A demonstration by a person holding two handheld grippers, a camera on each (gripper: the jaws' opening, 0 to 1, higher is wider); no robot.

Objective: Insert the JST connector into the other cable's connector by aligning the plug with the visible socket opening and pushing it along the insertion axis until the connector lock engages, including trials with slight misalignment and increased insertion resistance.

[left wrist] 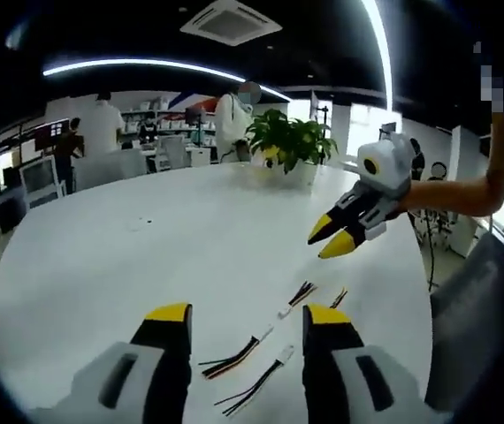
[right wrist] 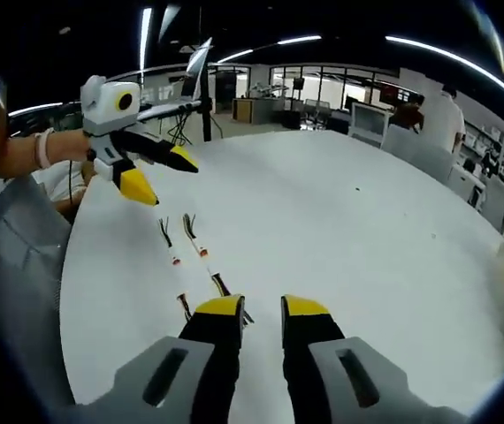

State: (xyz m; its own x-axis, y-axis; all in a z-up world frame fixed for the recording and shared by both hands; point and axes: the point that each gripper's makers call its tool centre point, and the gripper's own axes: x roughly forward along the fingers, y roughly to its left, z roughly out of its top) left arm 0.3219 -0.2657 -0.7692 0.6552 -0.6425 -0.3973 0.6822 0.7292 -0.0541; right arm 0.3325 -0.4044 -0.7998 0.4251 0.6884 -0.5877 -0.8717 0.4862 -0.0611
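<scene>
Several short cables with black, red and yellow wires and small white JST connectors lie on the white table [left wrist: 128, 256]. In the left gripper view one cable [left wrist: 234, 358] and a second cable [left wrist: 256, 389] lie between my left gripper's [left wrist: 248, 315] open jaws, above the table. Two more cable ends [left wrist: 302, 293] lie farther off. My right gripper [left wrist: 330, 237] hovers over them, jaws slightly apart and holding nothing. In the right gripper view my right gripper [right wrist: 263, 306] stands open over the table [right wrist: 349, 230]. Ahead lie two cables [right wrist: 199, 240], with the left gripper [right wrist: 159, 174] open above them.
A potted plant [left wrist: 289, 141] stands at the table's far edge. People [left wrist: 234, 119] stand near desks and monitors [left wrist: 40, 177] beyond it. A bare arm [left wrist: 464, 190] holds the right gripper. A grey chair back [right wrist: 22, 256] sits by the table edge.
</scene>
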